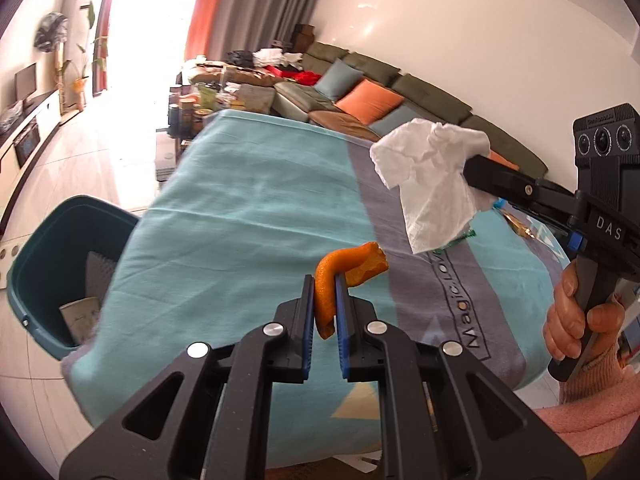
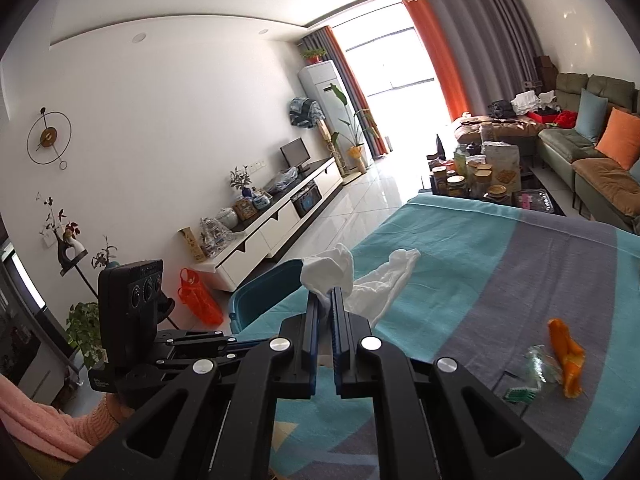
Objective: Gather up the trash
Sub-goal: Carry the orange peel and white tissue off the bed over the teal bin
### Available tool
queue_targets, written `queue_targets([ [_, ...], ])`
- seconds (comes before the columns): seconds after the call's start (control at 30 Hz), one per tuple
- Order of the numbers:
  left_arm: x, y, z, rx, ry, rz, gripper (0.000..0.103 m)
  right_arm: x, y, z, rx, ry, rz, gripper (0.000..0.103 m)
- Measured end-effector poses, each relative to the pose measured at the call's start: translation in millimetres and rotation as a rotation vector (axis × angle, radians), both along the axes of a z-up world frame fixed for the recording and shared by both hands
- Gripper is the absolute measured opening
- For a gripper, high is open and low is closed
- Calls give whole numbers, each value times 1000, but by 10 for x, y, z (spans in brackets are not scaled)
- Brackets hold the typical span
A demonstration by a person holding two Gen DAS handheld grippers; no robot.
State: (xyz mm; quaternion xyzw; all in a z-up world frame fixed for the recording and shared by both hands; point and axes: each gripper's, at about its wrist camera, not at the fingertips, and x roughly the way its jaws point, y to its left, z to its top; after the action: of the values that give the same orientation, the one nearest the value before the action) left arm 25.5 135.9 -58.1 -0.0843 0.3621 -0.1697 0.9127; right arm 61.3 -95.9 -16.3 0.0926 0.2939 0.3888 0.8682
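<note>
In the left wrist view my left gripper (image 1: 325,300) is shut on a curled orange peel (image 1: 352,268), held above the table's teal and grey cloth (image 1: 240,216). My right gripper (image 1: 472,170) comes in from the right, shut on a crumpled white tissue (image 1: 434,184) that hangs over the cloth. The right wrist view shows the same tissue (image 2: 332,270) pinched between the right gripper's (image 2: 326,300) pads. A second orange peel (image 2: 564,354), a clear wrapper (image 2: 540,364) and a small green scrap (image 2: 520,394) lie on the cloth at the right. A teal bin (image 1: 60,264) stands on the floor by the table's left edge.
The bin holds a paper cup (image 1: 80,316). A coffee table with jars (image 2: 472,180) stands beyond the far end, with a sofa (image 2: 592,160) at the right and a TV cabinet (image 2: 280,216) along the left wall. A hand (image 1: 576,320) in a pink sleeve grips the right handle.
</note>
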Motion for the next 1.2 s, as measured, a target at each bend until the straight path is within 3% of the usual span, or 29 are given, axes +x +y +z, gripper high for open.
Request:
queue_targets([
  [1.2,-251,1258,96,-13,-23,332,10,356,1147,-103,-26,79,236,5],
])
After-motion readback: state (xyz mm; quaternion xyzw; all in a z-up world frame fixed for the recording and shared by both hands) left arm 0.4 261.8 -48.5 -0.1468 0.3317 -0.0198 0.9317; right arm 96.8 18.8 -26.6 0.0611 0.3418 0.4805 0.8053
